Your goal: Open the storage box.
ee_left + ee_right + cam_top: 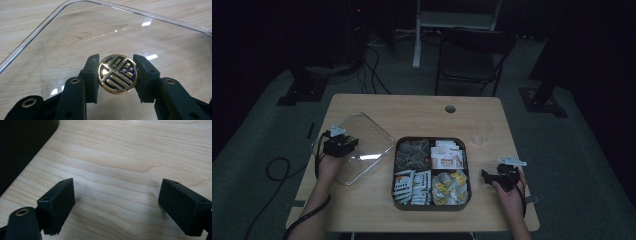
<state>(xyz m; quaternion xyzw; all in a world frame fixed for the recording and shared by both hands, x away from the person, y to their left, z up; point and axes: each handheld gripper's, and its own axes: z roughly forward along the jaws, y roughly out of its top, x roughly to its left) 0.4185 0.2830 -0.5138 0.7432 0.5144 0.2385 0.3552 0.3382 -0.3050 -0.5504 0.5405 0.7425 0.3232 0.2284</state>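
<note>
- Lid (362,145), clear and rounded-square, lies left of centre in the high view, flat on the table (412,107) beside the open tray (398,172); you have it off already.
- Your left gripper (117,75) has its jaws closed on the lid's gold knob (117,74), pinching it from both sides at lower centre of the left gripper view.
- What is left looks like either letting go or carrying the lid elsewhere.
- Your left forearm rises from the bottom left of the high view, hand over the lid.
- Your right gripper (115,202) rests at lower right, jaws wide apart over bare wood, holding nothing.
</note>
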